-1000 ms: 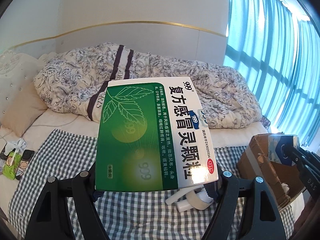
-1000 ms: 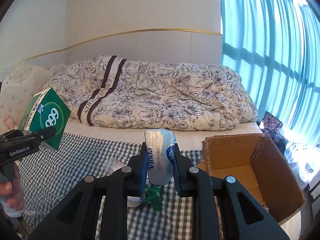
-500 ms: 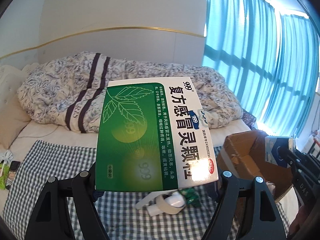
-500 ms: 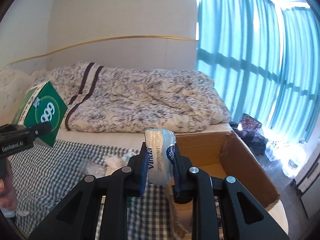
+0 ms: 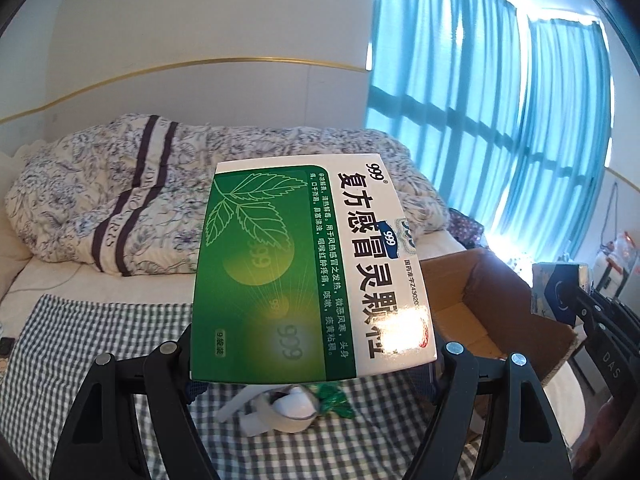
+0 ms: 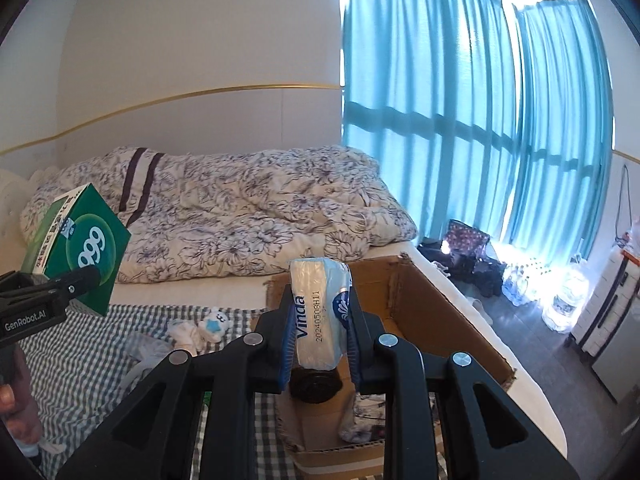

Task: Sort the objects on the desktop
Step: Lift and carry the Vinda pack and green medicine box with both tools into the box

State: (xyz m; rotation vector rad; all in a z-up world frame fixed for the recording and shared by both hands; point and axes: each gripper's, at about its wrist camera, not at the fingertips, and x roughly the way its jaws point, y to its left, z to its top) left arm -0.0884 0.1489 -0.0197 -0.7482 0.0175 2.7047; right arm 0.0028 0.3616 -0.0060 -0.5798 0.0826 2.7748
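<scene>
My left gripper (image 5: 312, 364) is shut on a green and white medicine box (image 5: 304, 272), held flat above the checked cloth (image 5: 96, 328). In the right wrist view the same medicine box (image 6: 80, 248) hangs at the far left. My right gripper (image 6: 320, 332) is shut on a blue and white tissue pack (image 6: 320, 312), held upright over the open cardboard box (image 6: 436, 312). That cardboard box (image 5: 472, 300) shows at the right in the left wrist view, with the tissue pack (image 5: 560, 292) above its far side. A dark round object (image 6: 314, 386) and a floral pouch (image 6: 360, 420) lie inside the box.
A tape roll with a white piece (image 5: 284, 404) and a green wrapper (image 5: 336, 396) lie on the cloth below the medicine box. A small white and blue plush (image 6: 208, 326) sits on the cloth. A crumpled floral duvet (image 6: 240, 216) covers the bed behind. Teal curtains (image 6: 460, 140) hang at the right.
Both grippers have swung to the right with their loads. The tissue pack now hangs over the cardboard box opening, and the medicine box has come closer to the box.
</scene>
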